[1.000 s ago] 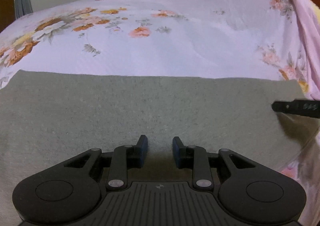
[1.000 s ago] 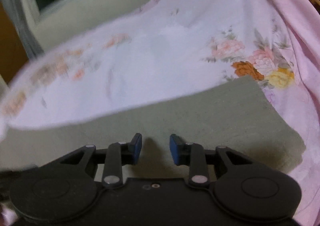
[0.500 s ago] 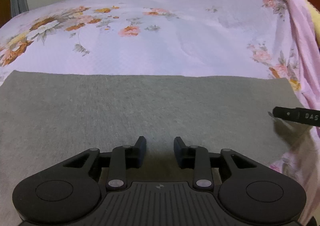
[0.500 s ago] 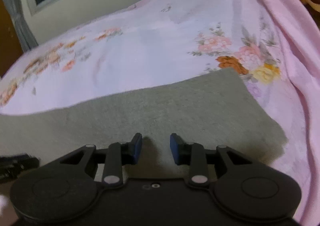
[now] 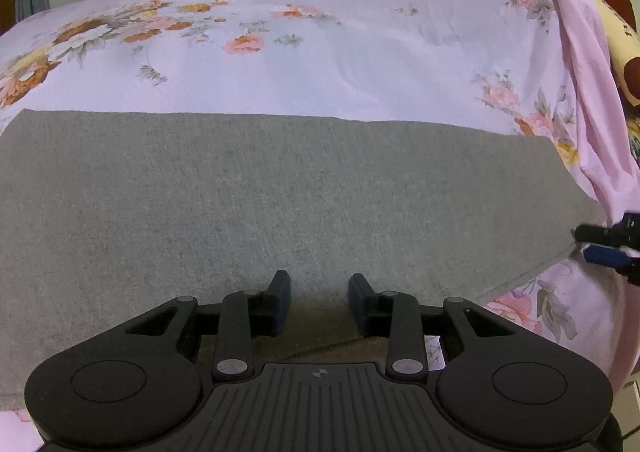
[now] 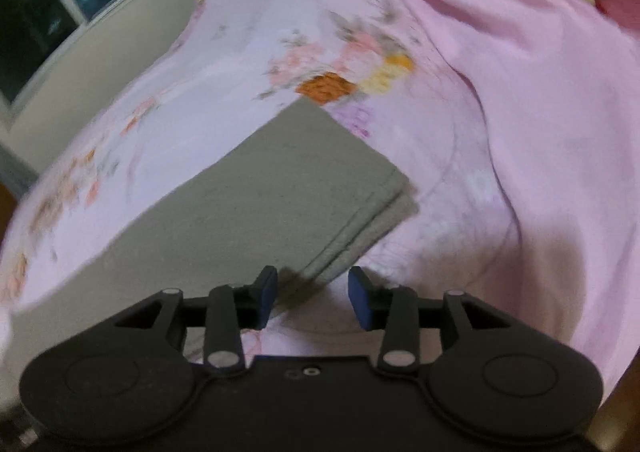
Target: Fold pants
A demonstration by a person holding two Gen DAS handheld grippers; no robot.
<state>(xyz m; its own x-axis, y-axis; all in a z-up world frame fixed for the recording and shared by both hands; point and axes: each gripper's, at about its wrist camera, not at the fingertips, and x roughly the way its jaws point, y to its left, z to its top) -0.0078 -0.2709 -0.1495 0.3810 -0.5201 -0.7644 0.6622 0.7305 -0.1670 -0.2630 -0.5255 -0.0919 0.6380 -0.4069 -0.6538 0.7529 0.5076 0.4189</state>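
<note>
**Now both grippers hang over folded grey pants on a flowered bed**

Spread flat on the bed, the grey pants point(image 5: 280, 196) lie as a broad folded band across the pink flowered bedsheet point(image 5: 360, 64), their far edge straight and their right end running down to a corner near the side of the bed. In the right wrist view, that end of the pants point(image 6: 280, 188) shows stacked layers with the edges stepped one over another.

The left gripper point(image 5: 319, 302) hangs above the near part of the cloth, its blue-padded jaws apart with only the fabric surface seen below them; nothing is pinched. The right gripper point(image 6: 312, 298) sits at the near right corner of the pants, its jaws opening, the layered corner lying below the gap and the pads not pressing on it. That view is blurred. From the left wrist view, the tip of the right gripper point(image 5: 608, 248) shows at the frame's right edge, just beside the corner of the pants.

A dark window point(image 6: 60, 0) shows beyond the bed.
</note>
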